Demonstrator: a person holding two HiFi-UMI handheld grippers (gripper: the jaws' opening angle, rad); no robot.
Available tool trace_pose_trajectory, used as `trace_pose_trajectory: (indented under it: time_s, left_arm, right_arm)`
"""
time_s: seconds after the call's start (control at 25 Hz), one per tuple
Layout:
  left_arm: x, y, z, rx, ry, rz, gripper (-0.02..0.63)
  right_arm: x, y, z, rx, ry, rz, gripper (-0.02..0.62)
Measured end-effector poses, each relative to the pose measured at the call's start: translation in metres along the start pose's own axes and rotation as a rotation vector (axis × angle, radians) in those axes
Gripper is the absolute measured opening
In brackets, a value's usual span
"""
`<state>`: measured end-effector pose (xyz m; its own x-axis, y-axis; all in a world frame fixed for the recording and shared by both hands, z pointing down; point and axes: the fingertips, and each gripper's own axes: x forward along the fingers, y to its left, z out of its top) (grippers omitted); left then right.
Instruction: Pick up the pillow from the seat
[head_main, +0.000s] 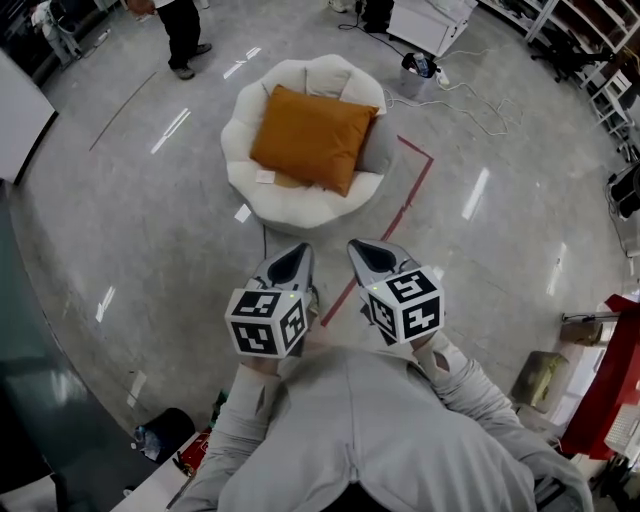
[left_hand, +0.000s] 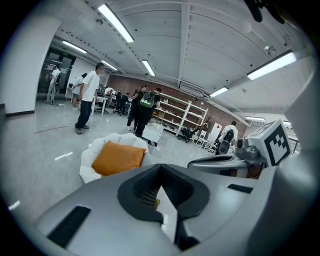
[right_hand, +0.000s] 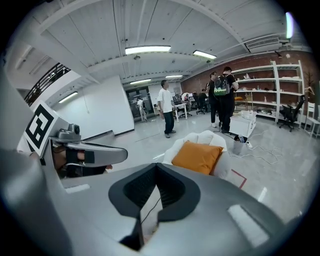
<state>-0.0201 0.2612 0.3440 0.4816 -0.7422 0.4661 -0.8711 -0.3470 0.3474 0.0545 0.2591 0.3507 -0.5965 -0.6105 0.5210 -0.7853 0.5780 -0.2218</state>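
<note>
**Both grippers closed and empty, pillow on the seat ahead**

From the head view I see my left gripper (head_main: 290, 256) and my right gripper (head_main: 364, 250) held side by side, close in front of the operator's grey sleeves, tips pointing forward toward the seat (head_main: 243, 185). Each gripper's own view shows its dark jaws pressed together at the tip with nothing between them, so neither tool is carrying anything. The marker cubes sit at the back of each gripper, nearest the body.

The orange pillow (head_main: 313, 138) lies on the round white seat, covering most of its middle, with one corner reaching toward the front rim. In the left gripper view it looks propped up a little against the seat's padded back. It is well apart from both grippers, with bare glossy floor between us. In the right gripper view the pillow shows just above and right of the jaws; in the left gripper view it shows above and left of them.

A red tape line (head_main: 402, 204) runs on the floor beside the seat's right side and down toward the grippers. Behind the seat stands a small bin (head_main: 418, 74) with a white cable (head_main: 482, 104) trailing past it. A person (head_main: 183, 34) stands on the floor beyond the seat, to its left
</note>
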Motion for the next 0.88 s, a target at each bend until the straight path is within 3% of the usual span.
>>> trace_pose_trajectory:
  time_s: [0.88]
  left_arm:
    - [0.073,0.117,0.084,0.037,0.01,-0.057,0.006]
  right_arm:
    - [0.13,-0.027,0.081,0.06,-0.037,-0.06,0.0]
